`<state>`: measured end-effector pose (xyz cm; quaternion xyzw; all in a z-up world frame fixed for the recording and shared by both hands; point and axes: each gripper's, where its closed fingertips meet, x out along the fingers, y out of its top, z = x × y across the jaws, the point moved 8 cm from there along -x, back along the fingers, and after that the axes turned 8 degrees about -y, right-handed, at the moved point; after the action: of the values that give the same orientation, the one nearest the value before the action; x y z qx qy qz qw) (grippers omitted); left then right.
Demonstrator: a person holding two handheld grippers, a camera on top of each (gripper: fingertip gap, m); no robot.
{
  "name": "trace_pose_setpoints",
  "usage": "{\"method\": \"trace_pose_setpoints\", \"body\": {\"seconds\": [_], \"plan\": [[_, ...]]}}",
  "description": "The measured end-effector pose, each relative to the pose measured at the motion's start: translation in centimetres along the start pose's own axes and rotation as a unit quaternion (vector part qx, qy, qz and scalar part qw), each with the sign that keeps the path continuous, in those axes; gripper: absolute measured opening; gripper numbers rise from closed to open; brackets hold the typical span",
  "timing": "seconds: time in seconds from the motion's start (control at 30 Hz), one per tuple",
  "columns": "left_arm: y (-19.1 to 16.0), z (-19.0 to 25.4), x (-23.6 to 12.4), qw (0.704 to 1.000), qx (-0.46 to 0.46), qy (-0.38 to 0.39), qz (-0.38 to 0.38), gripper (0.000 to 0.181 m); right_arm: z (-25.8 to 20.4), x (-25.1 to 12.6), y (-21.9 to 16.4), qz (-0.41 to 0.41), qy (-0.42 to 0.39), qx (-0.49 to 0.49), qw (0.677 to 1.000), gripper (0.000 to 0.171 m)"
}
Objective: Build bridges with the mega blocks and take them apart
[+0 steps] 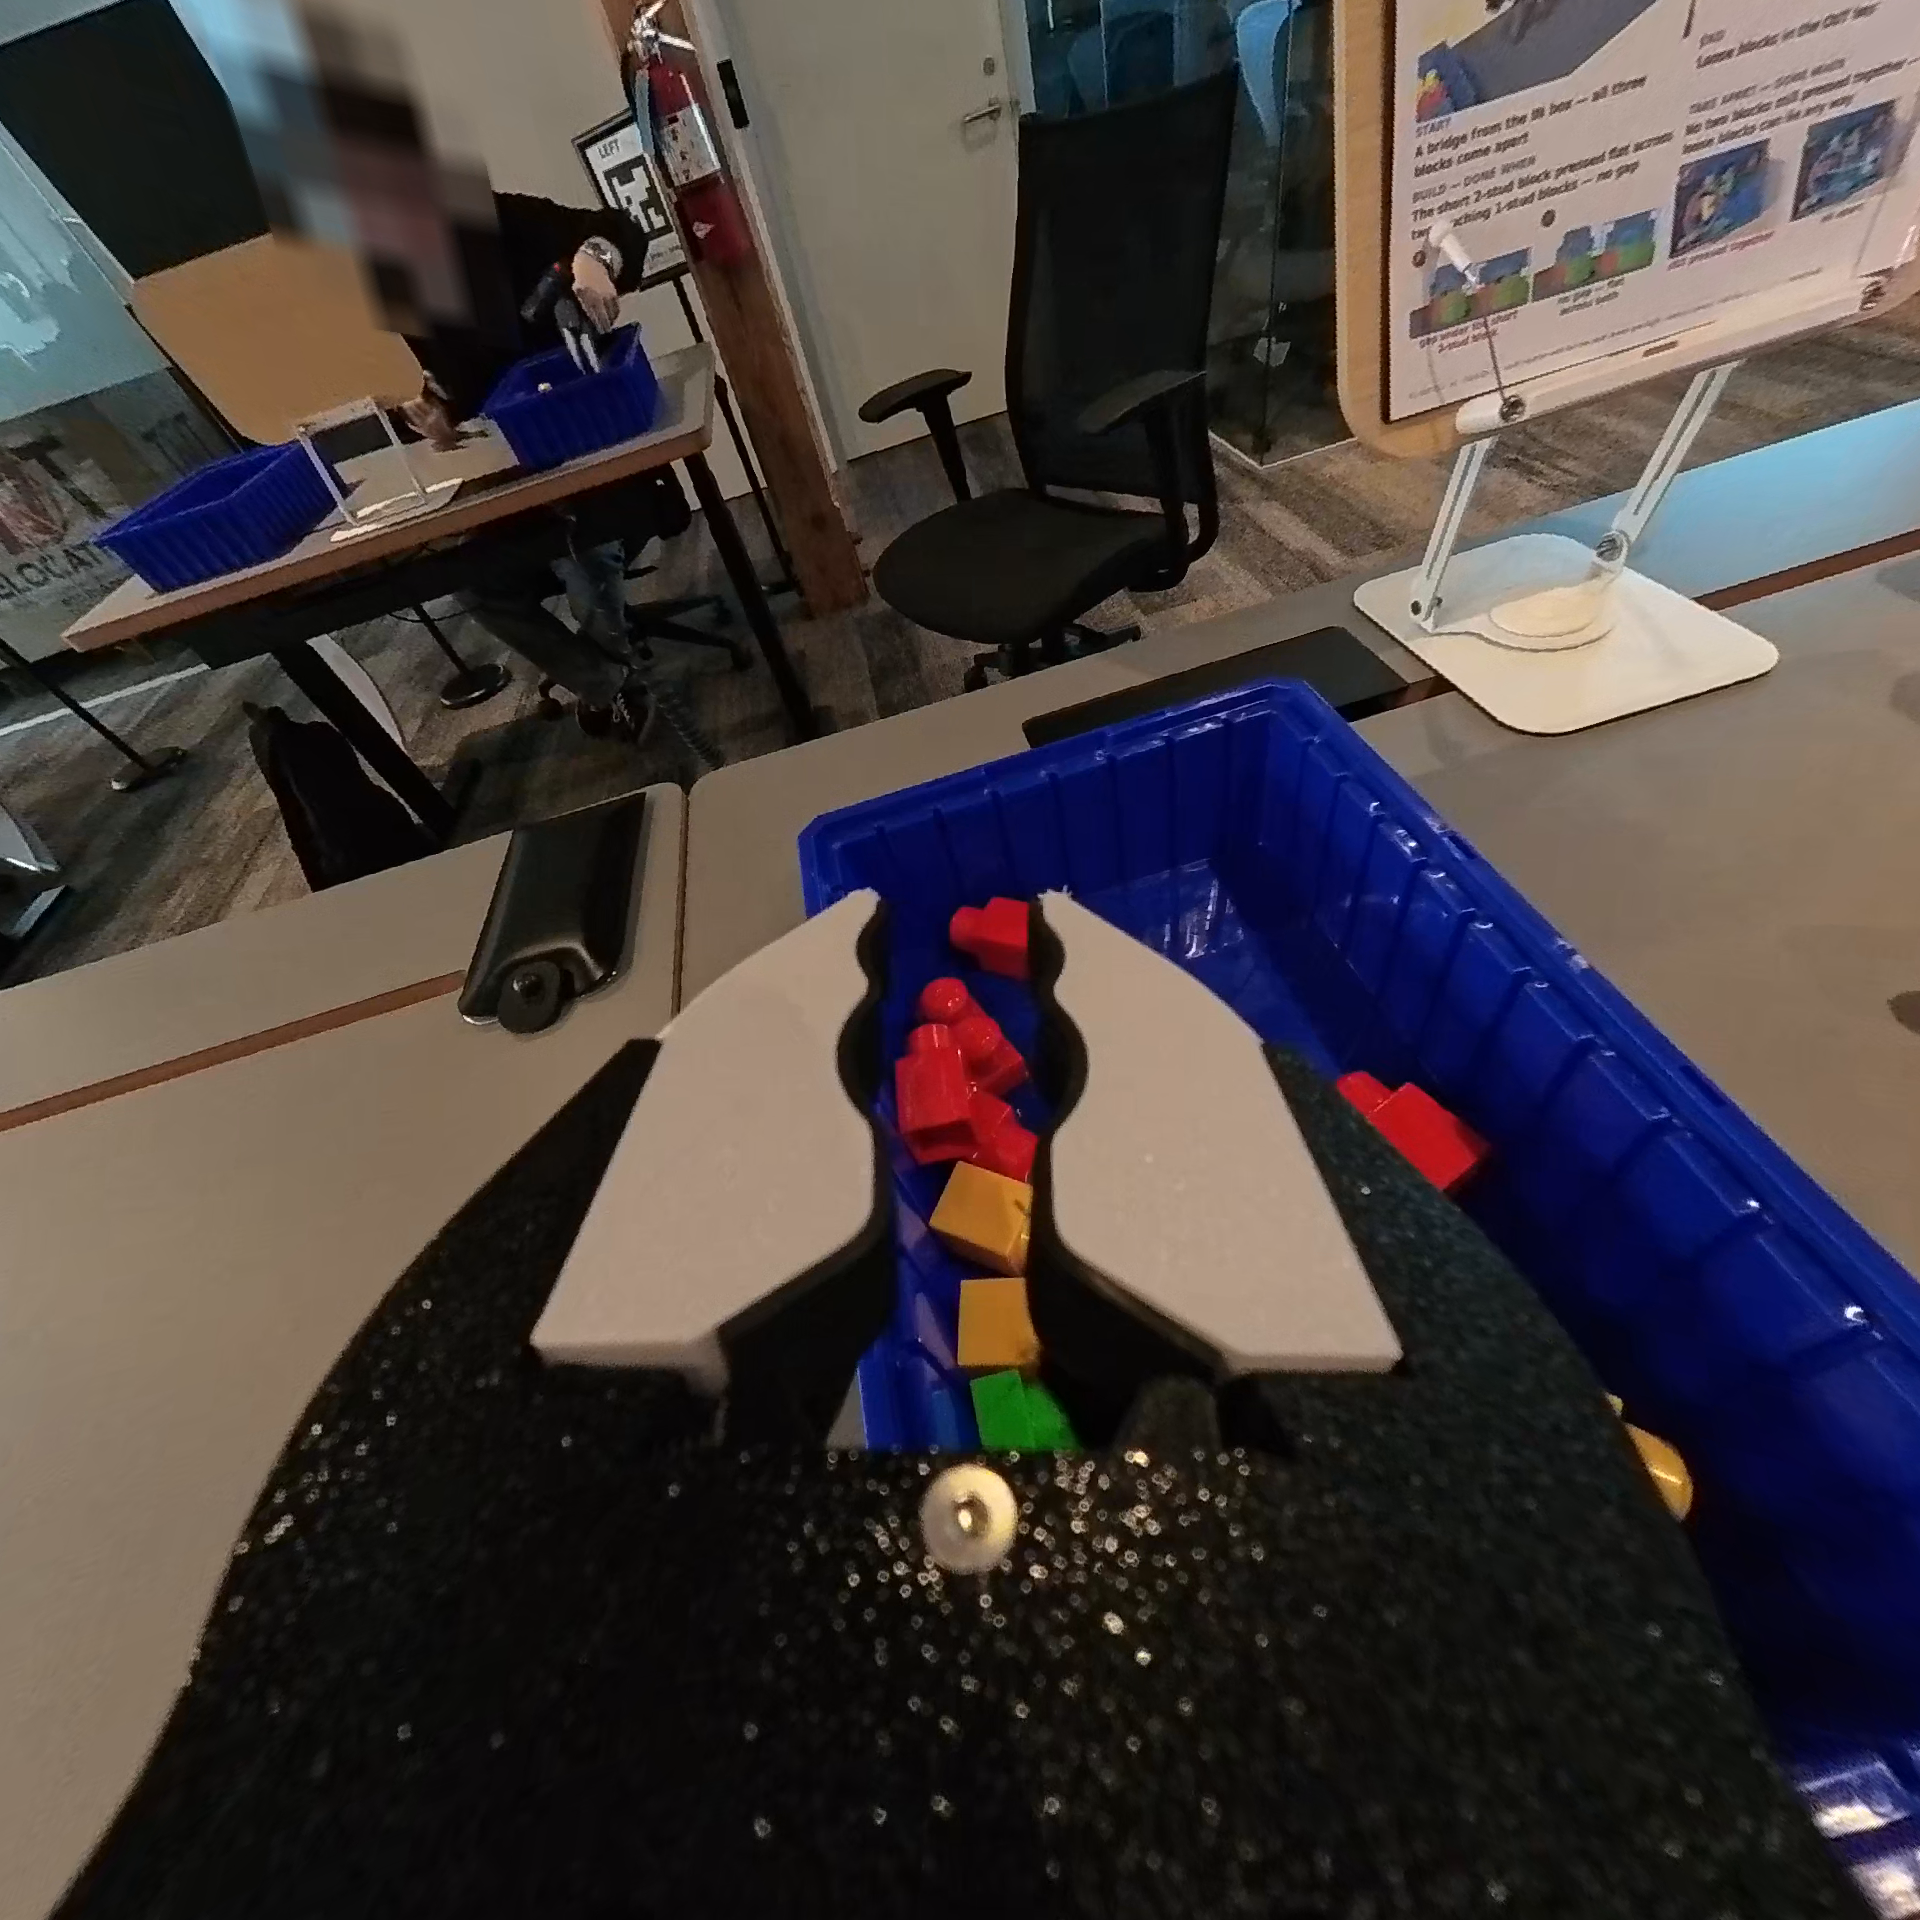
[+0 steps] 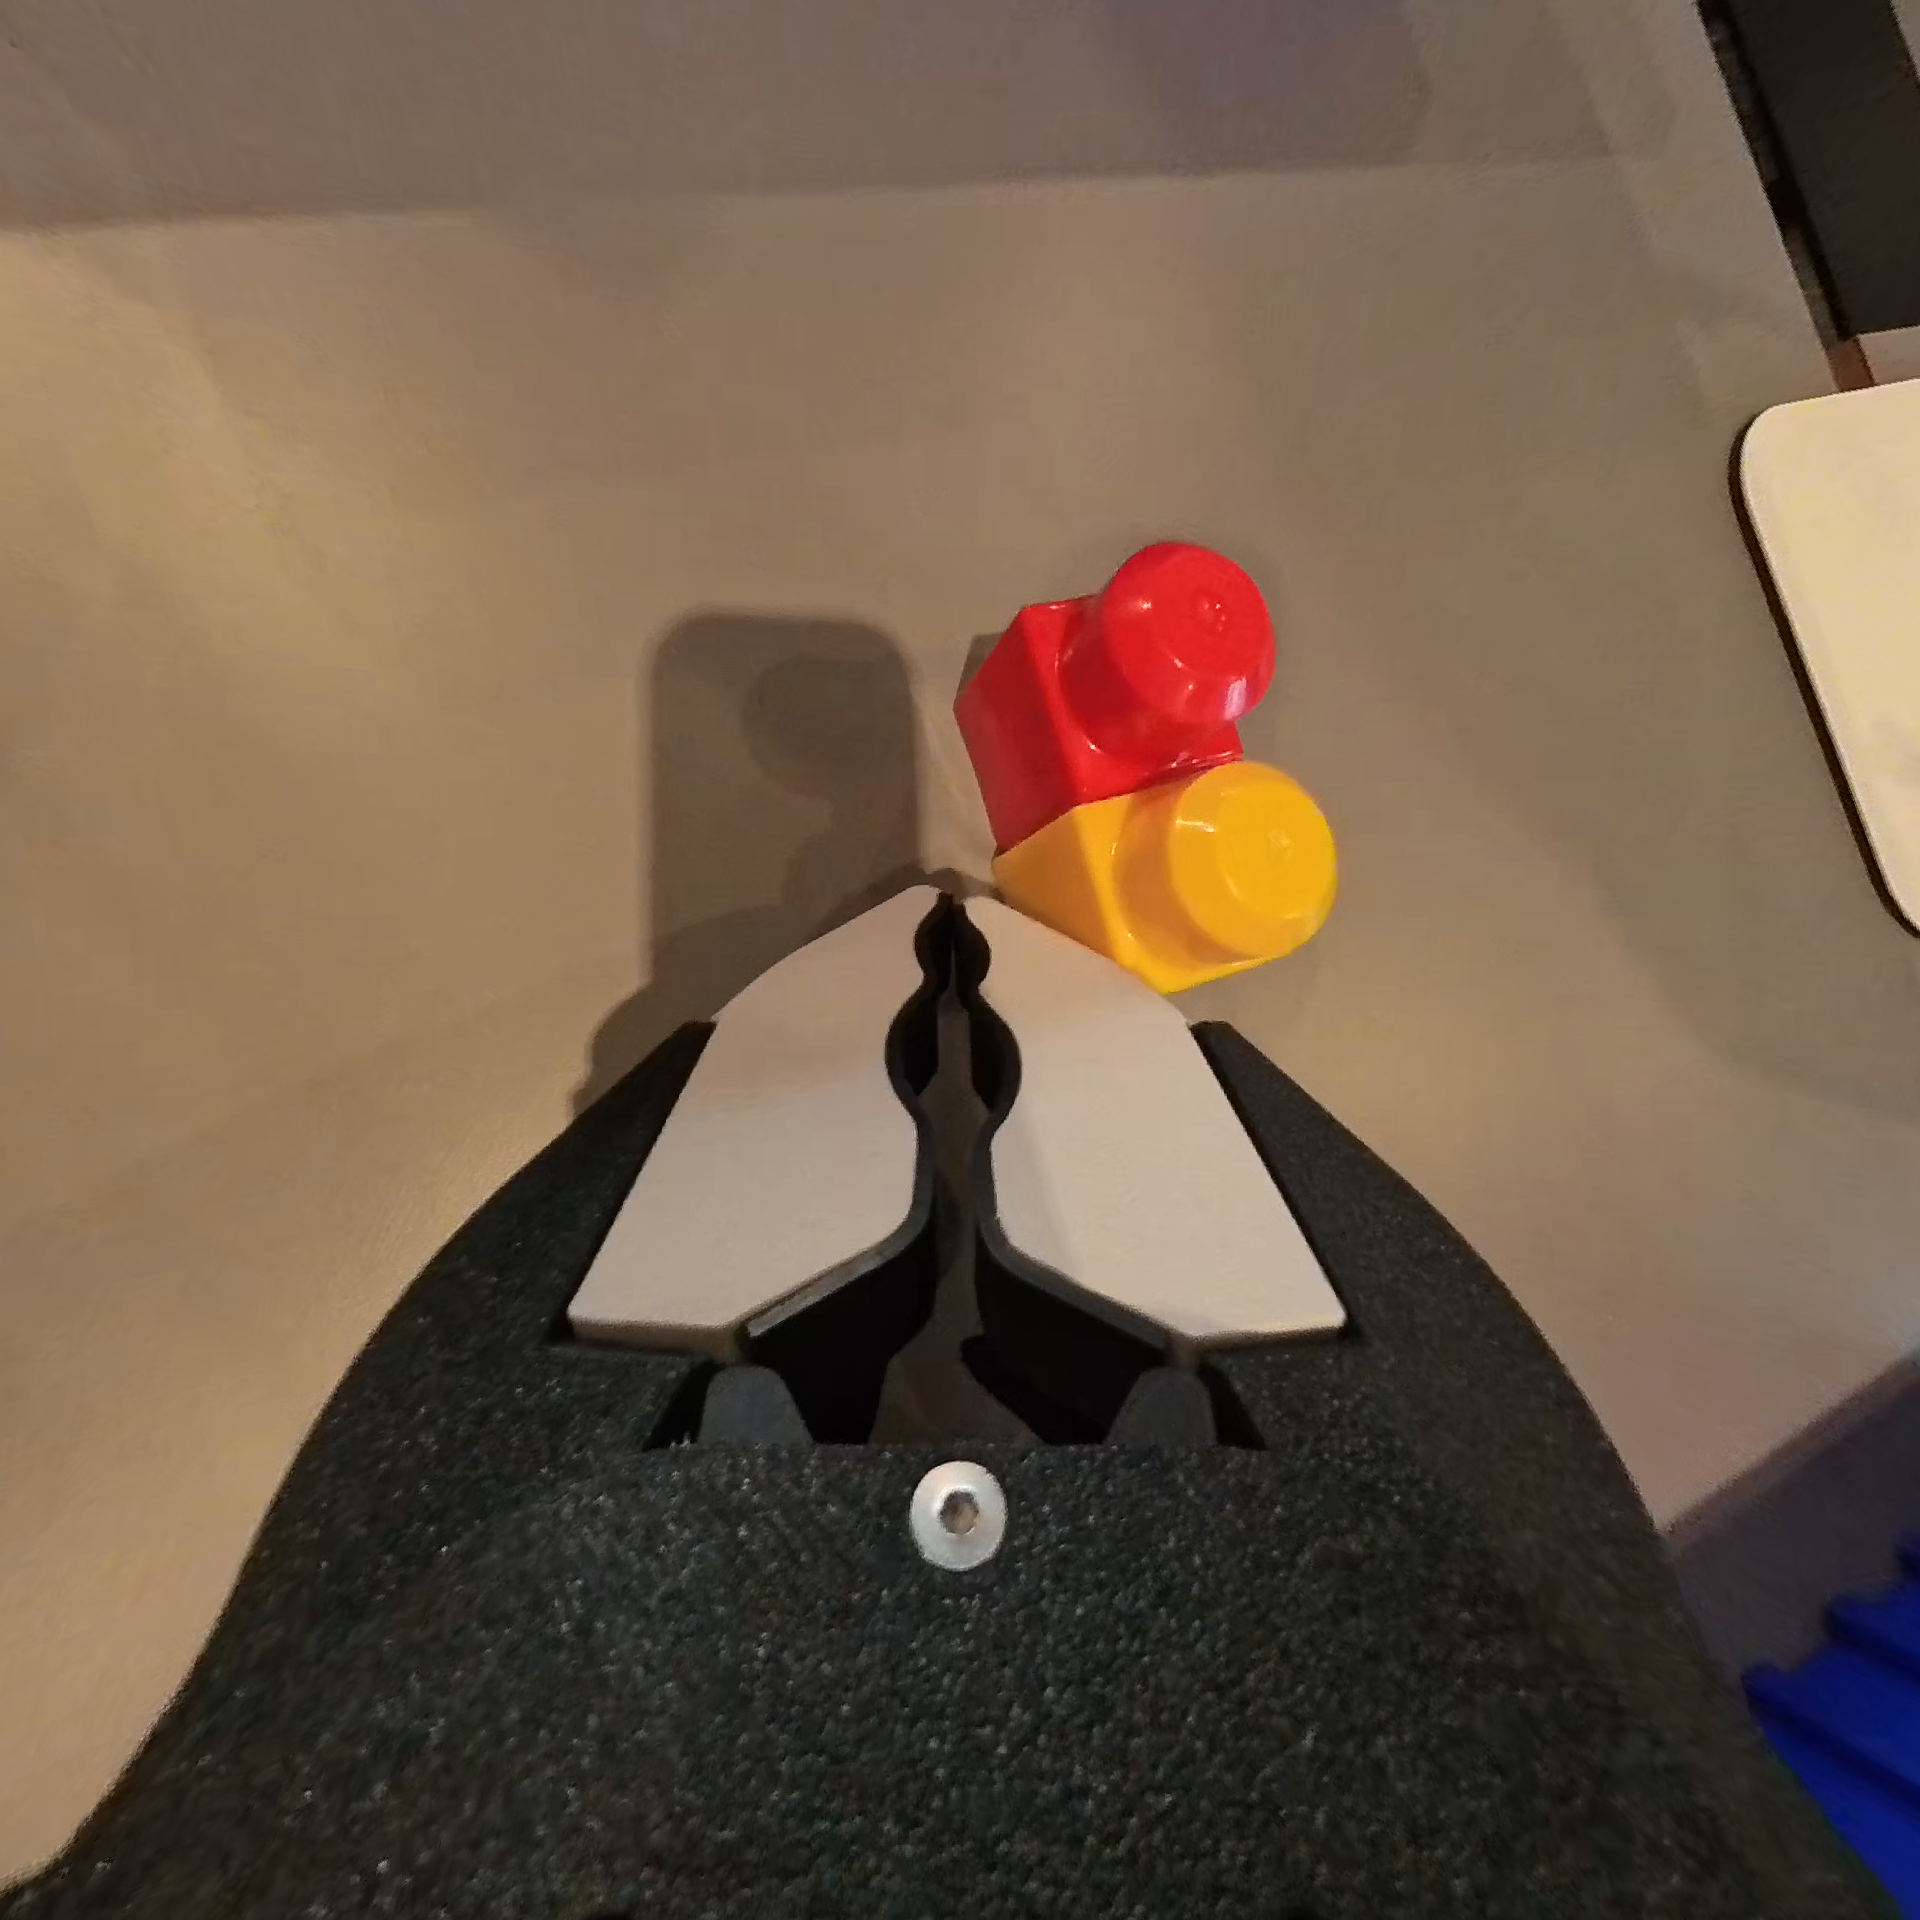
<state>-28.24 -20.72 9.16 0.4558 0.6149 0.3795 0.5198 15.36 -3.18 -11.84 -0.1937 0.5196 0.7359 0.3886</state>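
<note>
In the left wrist view my left gripper (image 1: 956,909) is open and empty, held above a blue bin (image 1: 1558,1101). The bin holds loose blocks: several red blocks (image 1: 961,1081), two yellow blocks (image 1: 987,1210), a green block (image 1: 1013,1413) and another red block (image 1: 1413,1127) on the right. In the right wrist view my right gripper (image 2: 948,909) is shut and empty, tips close to the grey table (image 2: 416,623). A red one-stud block (image 2: 1112,696) and a yellow one-stud block (image 2: 1184,873) stand side by side on the table, just right of my right fingertips.
A white stand base (image 1: 1569,634) carries an instruction board (image 1: 1652,177) at the far right of the table; its corner shows in the right wrist view (image 2: 1849,623). A black office chair (image 1: 1070,416) and another table with blue bins (image 1: 571,400) and a person stand beyond. The tips of one gripper are about 50 centimetres away from the tips of the other.
</note>
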Motion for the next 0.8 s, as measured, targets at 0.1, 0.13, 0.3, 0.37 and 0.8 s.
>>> {"method": "trace_pose_setpoints", "body": {"seconds": [0.1, 0.13, 0.3, 0.37, 0.8], "plan": [[-0.02, 0.0, 0.01, 1.0, 0.0, -0.001, -0.001, 0.024, 0.06, 0.07, 0.02, 0.0, -0.004, 0.0, 1.0, 0.0], [-0.03, 0.01, 0.02, 1.0, 0.0, -0.001, -0.001, 0.024, 0.09, 0.08, 0.02, 0.001, -0.006, 0.0, 1.0, 0.0], [-0.03, 0.05, 0.01, 1.0, 0.001, -0.002, -0.002, 0.024, 0.14, 0.18, 0.01, 0.0, -0.01, -0.002, 1.0, 0.0], [-0.05, 0.06, 0.01, 1.0, 0.001, -0.002, -0.002, 0.024, 0.13, 0.23, 0.01, 0.0, -0.01, -0.002, 1.0, 0.0], [-0.15, -0.03, -0.23, 1.0, -0.002, 0.003, -0.001, 0.024, -0.37, -0.23, 0.86, 0.019, 0.009, -0.011, 1.0, 0.0]]}}
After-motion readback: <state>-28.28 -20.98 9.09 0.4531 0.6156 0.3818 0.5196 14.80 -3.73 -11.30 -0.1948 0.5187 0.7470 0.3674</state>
